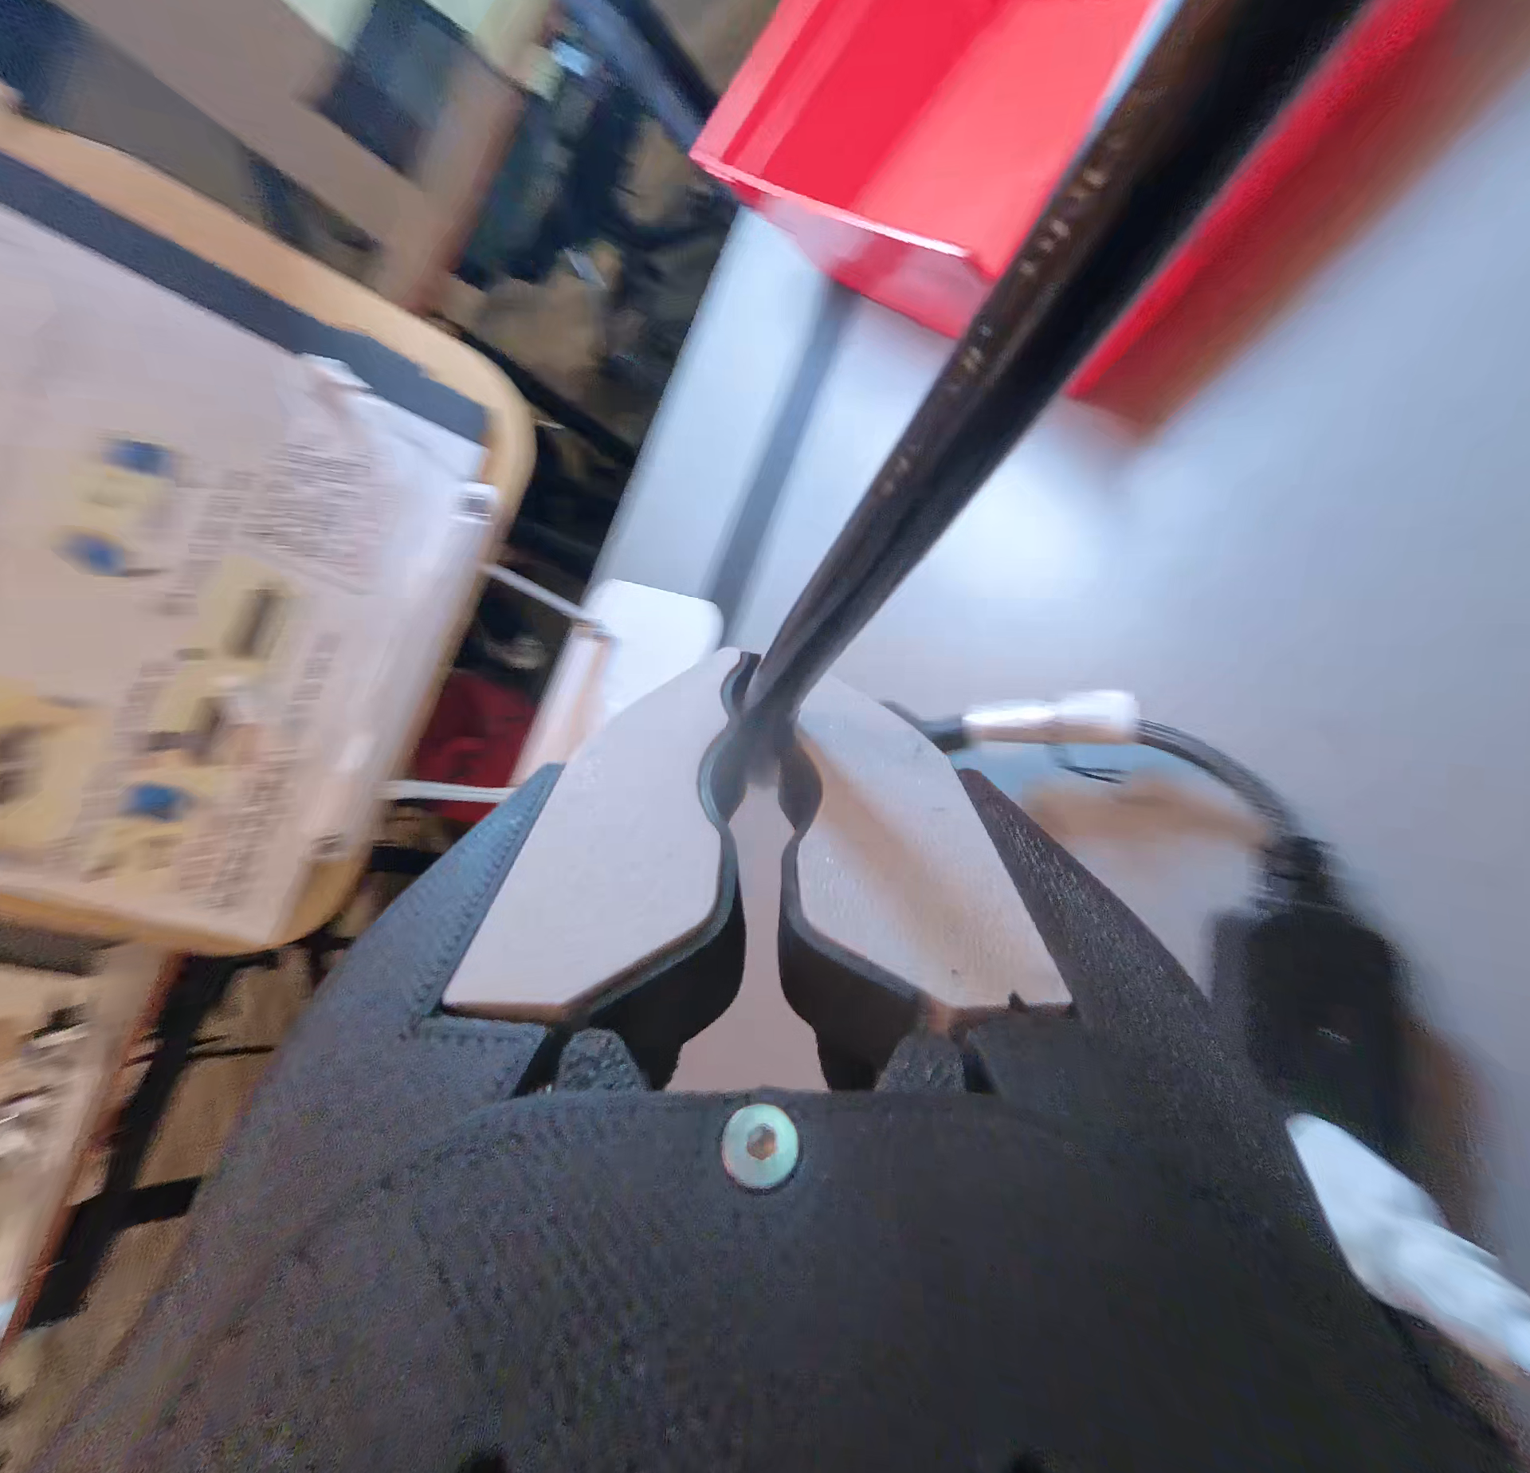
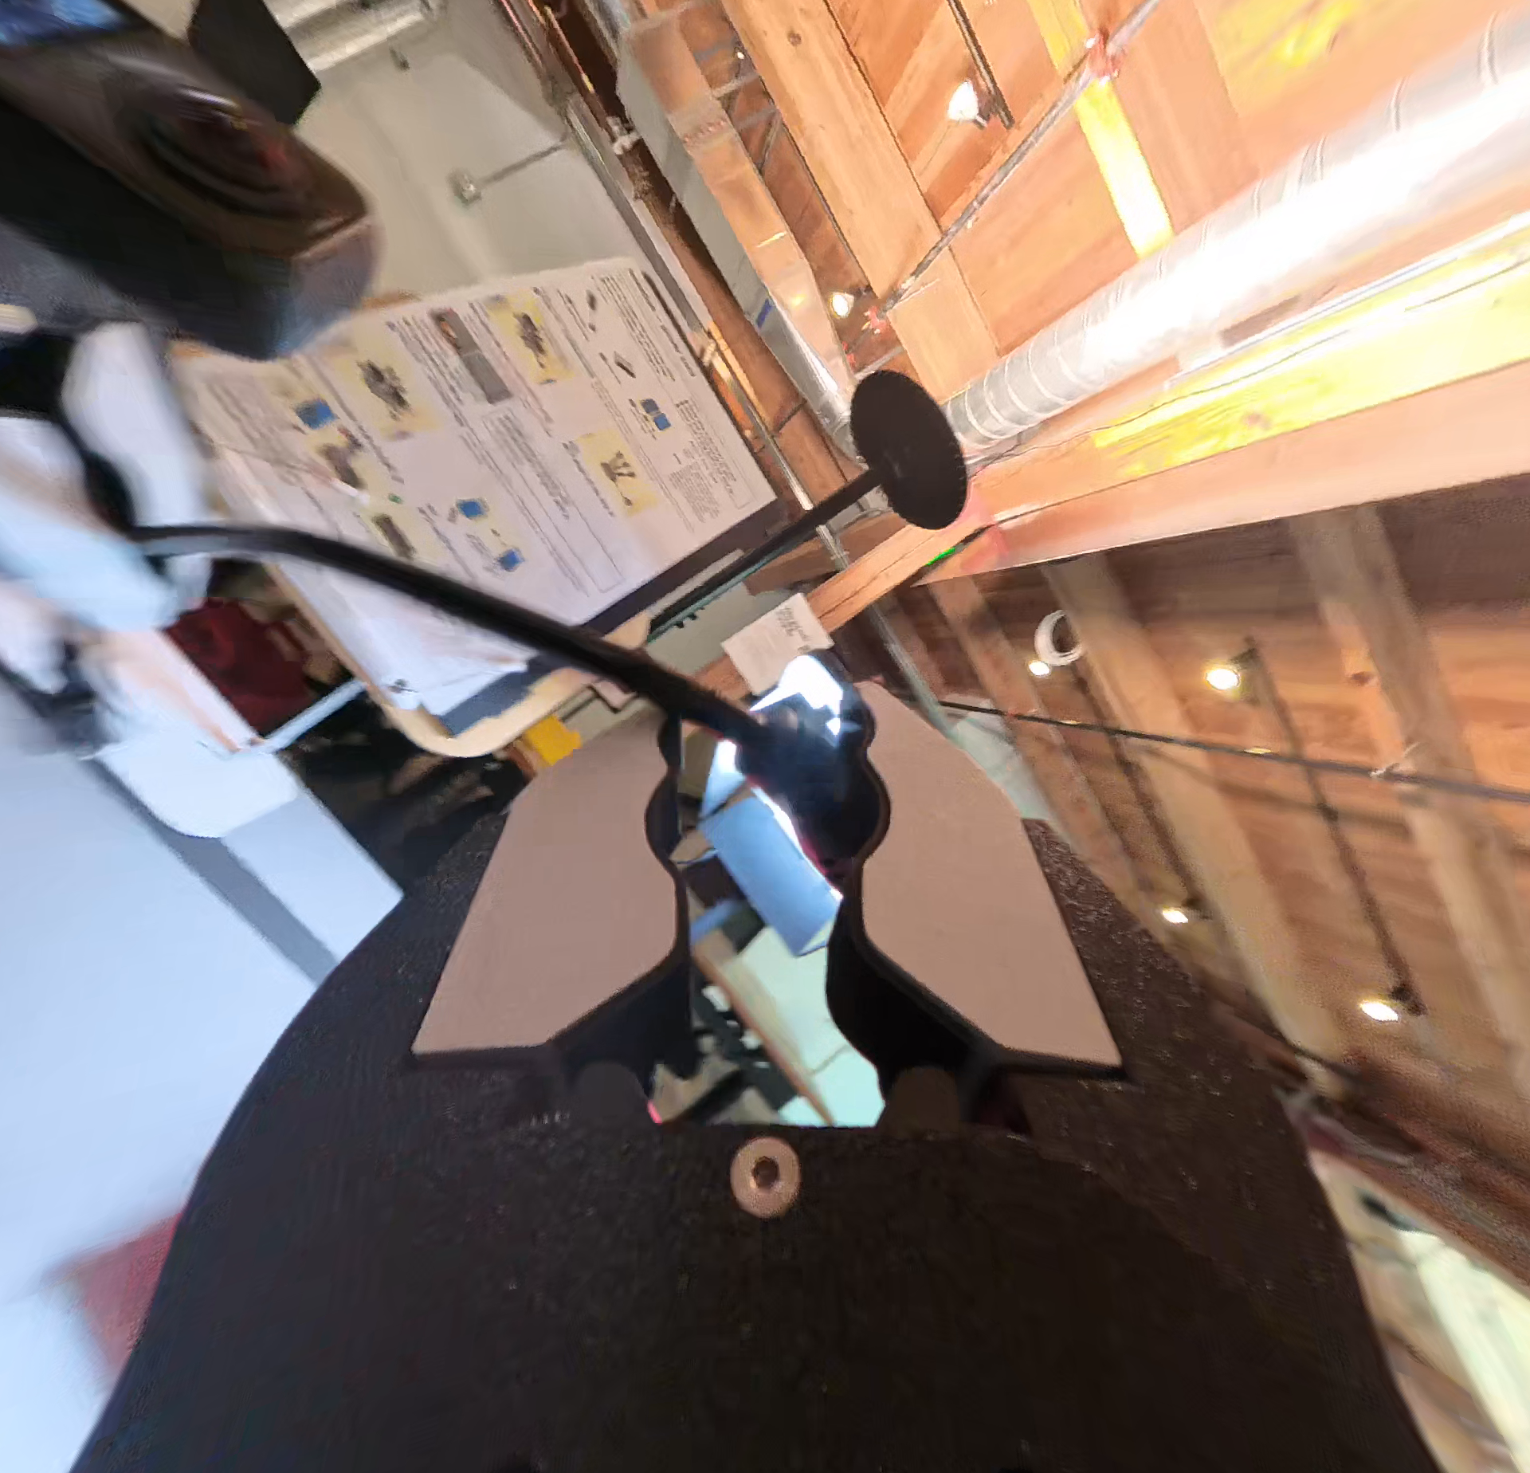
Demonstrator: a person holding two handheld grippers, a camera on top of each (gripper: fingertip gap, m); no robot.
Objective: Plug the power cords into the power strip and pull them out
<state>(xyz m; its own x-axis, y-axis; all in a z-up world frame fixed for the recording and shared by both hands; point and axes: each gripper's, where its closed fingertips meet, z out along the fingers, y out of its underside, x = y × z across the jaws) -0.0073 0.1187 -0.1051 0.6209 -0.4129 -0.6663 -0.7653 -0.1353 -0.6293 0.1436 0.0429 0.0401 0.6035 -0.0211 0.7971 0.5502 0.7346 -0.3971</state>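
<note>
The biggest risk I see is that the power cord (image 1: 1027, 357) slips through the left gripper (image 1: 757, 738). This gripper is closed on the cord only at its very fingertips, where the hold is thin, and the cord runs taut from there up toward the red bin (image 1: 894, 108) at the far edge of the grey table (image 1: 1242, 605). A sudden pull from either side could draw it out.

A second risk is at the right gripper (image 2: 774, 758). It grips the black plug end of the same kind of cord (image 2: 464, 597) near the tips, and the plug sits a little to one side between the jaws — if it turns there, the prongs will not meet the sockets straight. I cannot see the prongs clearly.

The power strip itself does not show in either view, so I cannot say how near it is. A white block (image 1: 654, 638) lies at the table's left edge, but it is too blurred to name.

For the pose: the left gripper points along the table toward the red bin, tilted. The right gripper is raised high and turned upward — its camera looks at the wooden ceiling (image 2: 1159, 191) and a poster board (image 2: 513, 423).
</note>
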